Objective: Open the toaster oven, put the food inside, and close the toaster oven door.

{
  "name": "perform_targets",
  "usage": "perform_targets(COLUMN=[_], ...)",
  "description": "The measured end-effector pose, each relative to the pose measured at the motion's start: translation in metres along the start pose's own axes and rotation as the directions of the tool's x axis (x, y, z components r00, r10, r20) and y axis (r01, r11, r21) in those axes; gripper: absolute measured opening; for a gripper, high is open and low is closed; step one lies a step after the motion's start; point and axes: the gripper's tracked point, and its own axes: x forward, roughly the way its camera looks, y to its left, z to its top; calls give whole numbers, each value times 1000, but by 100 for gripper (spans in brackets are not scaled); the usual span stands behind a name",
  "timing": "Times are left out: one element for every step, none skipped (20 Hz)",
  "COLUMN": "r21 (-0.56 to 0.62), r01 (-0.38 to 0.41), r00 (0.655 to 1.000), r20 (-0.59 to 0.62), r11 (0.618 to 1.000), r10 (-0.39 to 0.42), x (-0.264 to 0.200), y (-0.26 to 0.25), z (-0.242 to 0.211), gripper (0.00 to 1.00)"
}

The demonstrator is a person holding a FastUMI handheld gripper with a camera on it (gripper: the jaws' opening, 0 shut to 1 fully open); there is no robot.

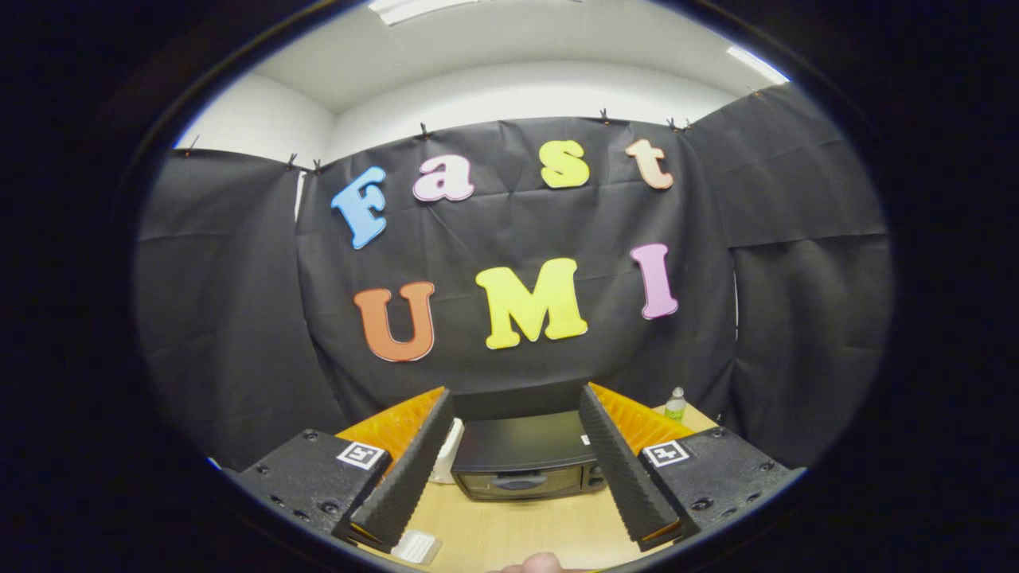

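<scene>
The tongs (516,414) are spread wide and hold nothing, their two fingers (406,469) angled apart above a light wooden table (517,533). Beyond and between the fingers sits the toaster oven (525,458), its door closed and its handle (517,481) facing the tongs. A small bottle (675,404) stands past the right finger, a white object (450,450) beside the oven behind the left finger, and a fingertip (541,563) shows at the near table edge.
</scene>
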Motion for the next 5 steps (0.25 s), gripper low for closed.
perform_targets(r21=[0,0,-3,-7,-10], r01=[-2,-1,0,3,11], r00=[1000,1000,1000,1000,1000], r20=[-4,-6,-7,-7,-7], r11=[1000,1000,1000,1000,1000], r10=[2,1,0,-3,-11], x=[0,0,0,0,0], y=[1,2,3,2,1], z=[-2,-3,-3,-4,-4], gripper=[100,100,100,100,100])
